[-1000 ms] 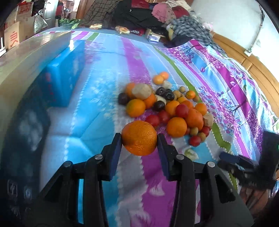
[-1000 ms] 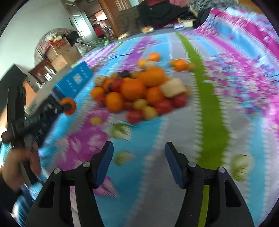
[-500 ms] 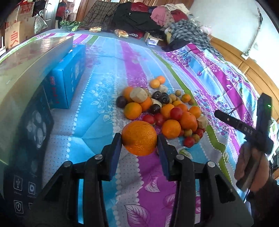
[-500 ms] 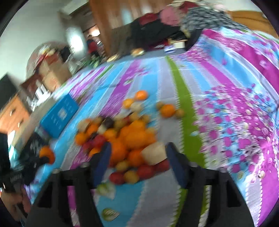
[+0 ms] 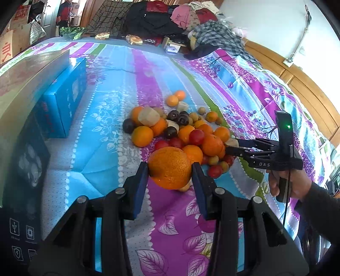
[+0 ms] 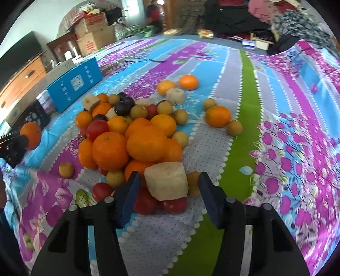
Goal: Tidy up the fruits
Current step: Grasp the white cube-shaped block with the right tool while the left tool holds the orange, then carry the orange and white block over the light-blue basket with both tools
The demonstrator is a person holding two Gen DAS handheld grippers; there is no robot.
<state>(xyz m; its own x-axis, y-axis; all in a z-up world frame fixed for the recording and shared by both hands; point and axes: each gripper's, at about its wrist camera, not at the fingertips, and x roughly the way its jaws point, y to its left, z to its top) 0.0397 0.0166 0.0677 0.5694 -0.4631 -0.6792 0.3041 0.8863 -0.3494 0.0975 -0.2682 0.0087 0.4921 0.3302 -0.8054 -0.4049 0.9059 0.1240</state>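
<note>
My left gripper (image 5: pixel 169 169) is shut on a large orange (image 5: pixel 169 167) and holds it above the bedspread, just short of the fruit pile (image 5: pixel 182 129). It also shows at the left edge of the right wrist view (image 6: pixel 30 134). The pile (image 6: pixel 136 131) holds oranges, red tomatoes, dark plums, small tan fruits and pale beige chunks. My right gripper (image 6: pixel 167 186) is open, its jaws on either side of a pale beige chunk (image 6: pixel 166 180) at the pile's near edge, not closed on it. In the left wrist view the right gripper (image 5: pixel 231 146) reaches the pile from the right.
A blue box (image 5: pixel 63 104) and a grey box (image 5: pixel 27 78) lie on the left of the bedspread (image 5: pixel 110 102). Two oranges and a beige chunk (image 6: pixel 177 88) sit apart behind the pile. Clothes are heaped at the far end (image 5: pixel 170 19). A wooden bed frame (image 5: pixel 297 78) runs along the right.
My right gripper has moved in to the pile's near edge and now straddles the beige chunk. My left gripper still holds the orange, about where it was.
</note>
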